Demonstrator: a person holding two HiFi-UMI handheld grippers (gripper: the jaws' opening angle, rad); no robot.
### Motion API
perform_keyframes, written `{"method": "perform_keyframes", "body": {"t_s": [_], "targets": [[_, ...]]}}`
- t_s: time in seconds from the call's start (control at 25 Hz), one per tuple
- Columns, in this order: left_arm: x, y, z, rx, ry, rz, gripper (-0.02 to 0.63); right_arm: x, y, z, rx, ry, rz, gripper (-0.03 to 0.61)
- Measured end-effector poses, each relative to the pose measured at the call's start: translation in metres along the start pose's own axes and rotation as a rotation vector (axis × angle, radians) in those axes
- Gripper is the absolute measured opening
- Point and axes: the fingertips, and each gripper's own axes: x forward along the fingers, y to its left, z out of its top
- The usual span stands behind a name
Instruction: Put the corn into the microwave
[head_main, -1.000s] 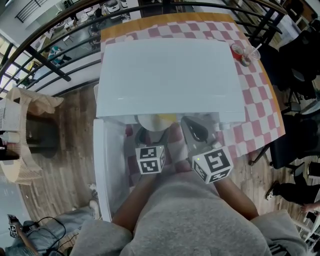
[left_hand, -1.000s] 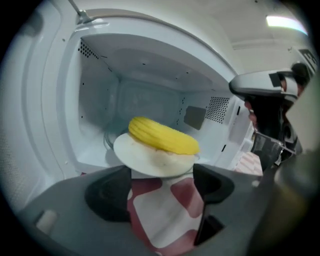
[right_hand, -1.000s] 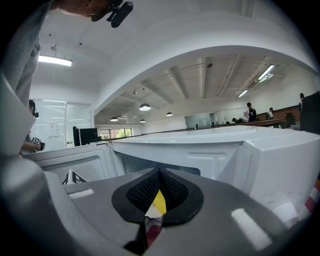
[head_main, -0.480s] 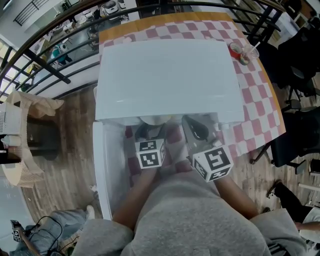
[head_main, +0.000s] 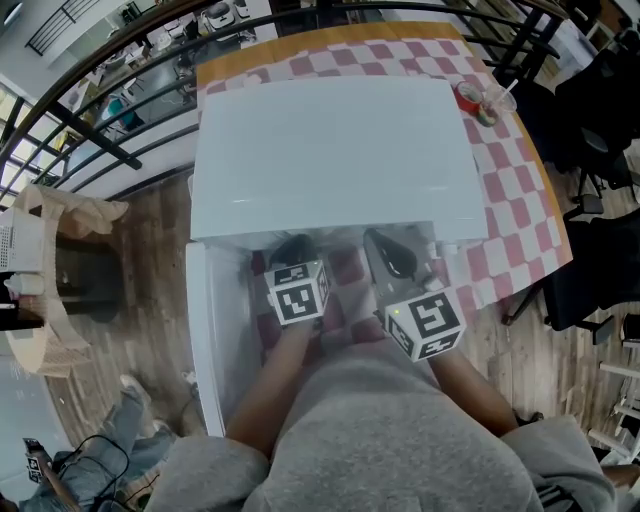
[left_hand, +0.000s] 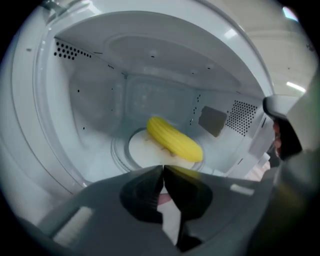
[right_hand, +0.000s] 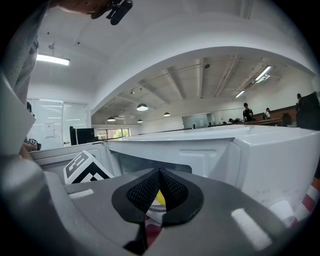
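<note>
A yellow corn cob (left_hand: 174, 139) lies on a white plate (left_hand: 142, 151) inside the white microwave (head_main: 330, 150), whose cavity fills the left gripper view. My left gripper (left_hand: 163, 168) is shut with nothing between its jaws, just in front of the plate at the oven's mouth. From the head view it (head_main: 292, 247) reaches under the microwave's front edge, and the corn is hidden there. My right gripper (head_main: 378, 240) hovers beside it, also shut and empty (right_hand: 160, 172). A sliver of the corn (right_hand: 159, 198) shows past its jaws.
The microwave door (head_main: 215, 330) hangs open to the left of my arms. The oven stands on a red-and-white checked tablecloth (head_main: 520, 190), with a red cup (head_main: 473, 100) at the far right corner. Railings and wooden floor (head_main: 130, 300) lie to the left.
The plate with the corn, seen at the oven's mouth a second ago, has gone inside out of the head view. My left gripper moved forward after it. The right gripper stayed put.
</note>
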Motion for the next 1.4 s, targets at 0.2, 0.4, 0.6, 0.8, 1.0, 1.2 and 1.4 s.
{"method": "perform_keyframes", "body": {"t_s": [0.2,0.4,0.6,0.8,1.0,1.2,1.4], "targets": [[-0.007,-0.009,0.002,0.018,-0.033,-0.044,0.012,-0.004,-0.003,0.004,-0.012,-0.01,-0.01,-0.002],[-0.032,-0.016,0.009,0.007,-0.113,-0.069,0.012,-0.022,-0.012,0.016,-0.056,-0.031,0.0,-0.002],[-0.06,-0.029,0.014,0.04,-0.178,-0.091,0.011,-0.052,-0.023,0.03,-0.089,-0.055,0.028,-0.002],[-0.087,-0.047,0.008,0.073,-0.206,-0.123,0.011,-0.087,-0.044,0.031,-0.09,-0.052,0.001,-0.002],[-0.117,-0.072,-0.002,0.093,-0.237,-0.15,0.011,-0.125,-0.056,0.018,-0.069,-0.044,-0.035,-0.002],[-0.151,-0.102,-0.01,0.135,-0.274,-0.169,0.011,-0.162,-0.06,0.012,-0.036,-0.046,-0.045,-0.002],[-0.188,-0.127,-0.017,0.152,-0.324,-0.171,0.011,-0.199,-0.058,0.005,-0.045,-0.043,-0.042,-0.002]]}}
